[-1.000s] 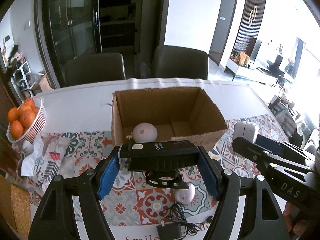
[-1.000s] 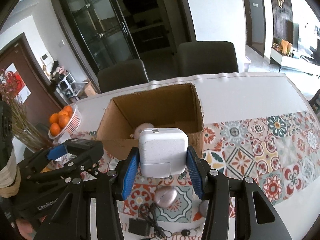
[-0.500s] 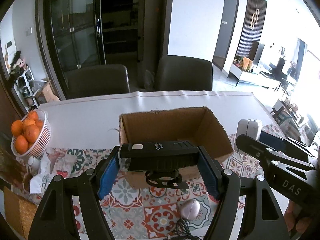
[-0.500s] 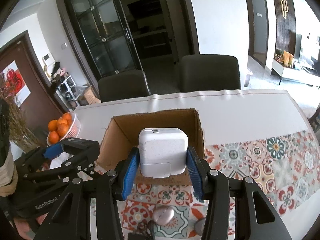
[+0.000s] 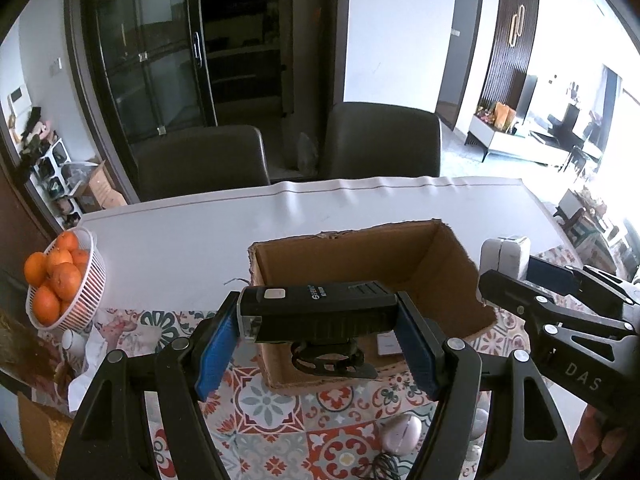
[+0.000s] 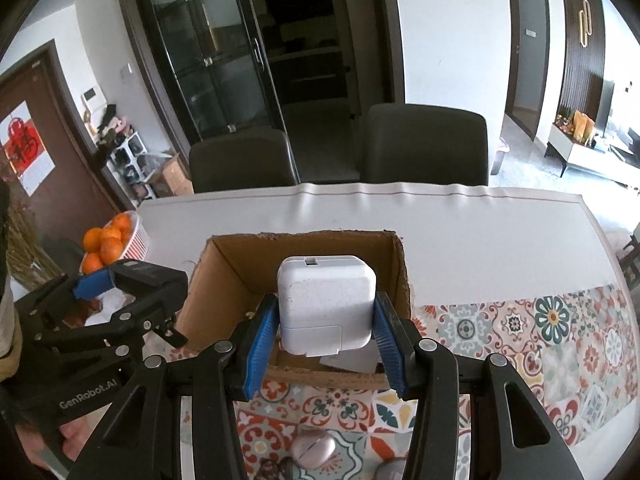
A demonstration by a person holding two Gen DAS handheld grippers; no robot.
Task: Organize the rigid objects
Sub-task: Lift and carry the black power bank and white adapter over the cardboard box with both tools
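My left gripper [image 5: 318, 322] is shut on a black bike light [image 5: 320, 312] with a strap mount under it, held above the near wall of an open cardboard box [image 5: 360, 256]. My right gripper [image 6: 326, 326] is shut on a white power adapter [image 6: 326, 302], held over the same box [image 6: 240, 264]. The right gripper with the adapter [image 5: 505, 254] also shows at the right of the left wrist view. The left gripper [image 6: 120, 280] shows at the left of the right wrist view. A white card [image 5: 390, 345] lies on the box floor.
A white basket of oranges [image 5: 56, 280] stands at the table's left. A pinkish oval object [image 5: 400, 432] and a black cable [image 5: 380, 468] lie on the patterned cloth [image 6: 560, 340] in front of the box. Two dark chairs [image 5: 200, 160] stand behind the table.
Both grippers have risen and tilted up with their objects; the box now sits lower in view and the round white object inside it is hidden.
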